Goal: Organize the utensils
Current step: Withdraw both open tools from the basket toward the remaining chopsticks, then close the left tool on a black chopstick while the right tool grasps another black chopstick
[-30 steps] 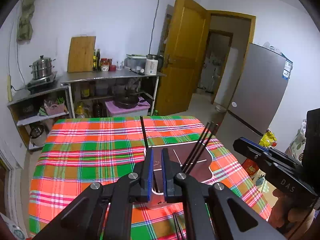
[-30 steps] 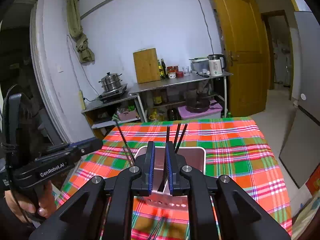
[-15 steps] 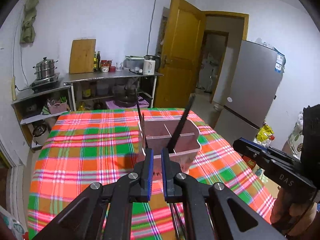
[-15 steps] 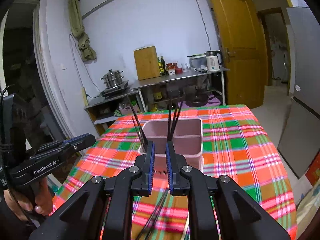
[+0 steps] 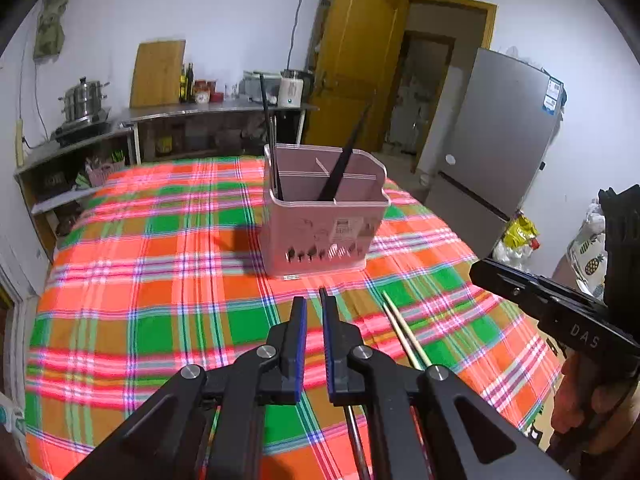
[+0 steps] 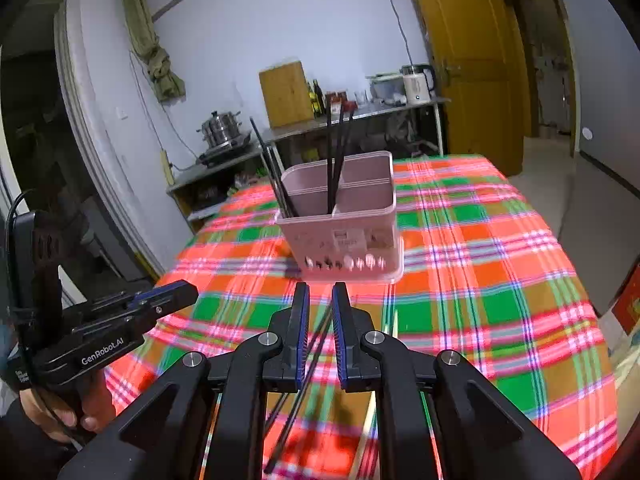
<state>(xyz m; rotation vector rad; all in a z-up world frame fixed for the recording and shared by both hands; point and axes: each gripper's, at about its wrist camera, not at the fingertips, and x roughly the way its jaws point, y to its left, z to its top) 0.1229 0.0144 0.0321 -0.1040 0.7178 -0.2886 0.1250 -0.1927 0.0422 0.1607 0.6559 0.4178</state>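
Note:
A pink divided utensil holder [image 5: 326, 220] [image 6: 344, 236] stands on the plaid tablecloth [image 5: 160, 280], with black chopsticks [image 5: 344, 160] [image 6: 334, 160] leaning in its compartments. My left gripper [image 5: 312, 304] hovers low over the cloth, short of the holder, shut with nothing in it. My right gripper [image 6: 320, 292] is likewise short of the holder, jaws almost together and holding nothing. Loose black chopsticks [image 6: 316, 344] lie on the cloth beneath it. A pale wooden pair [image 5: 400, 332] lies just right of the left fingers. Each gripper shows in the other's view [image 5: 478, 270] [image 6: 188, 292].
A steel counter [image 5: 200, 108] with a pot, cutting board, bottles and kettle runs along the back wall. A grey fridge [image 5: 500, 140] and a wooden door stand to the right. The table's edge drops off close on both sides.
Both grippers drew back and down from above the holder, which now stands farther ahead. The loose chopsticks on the cloth have come into view under the fingers. Jaws unchanged.

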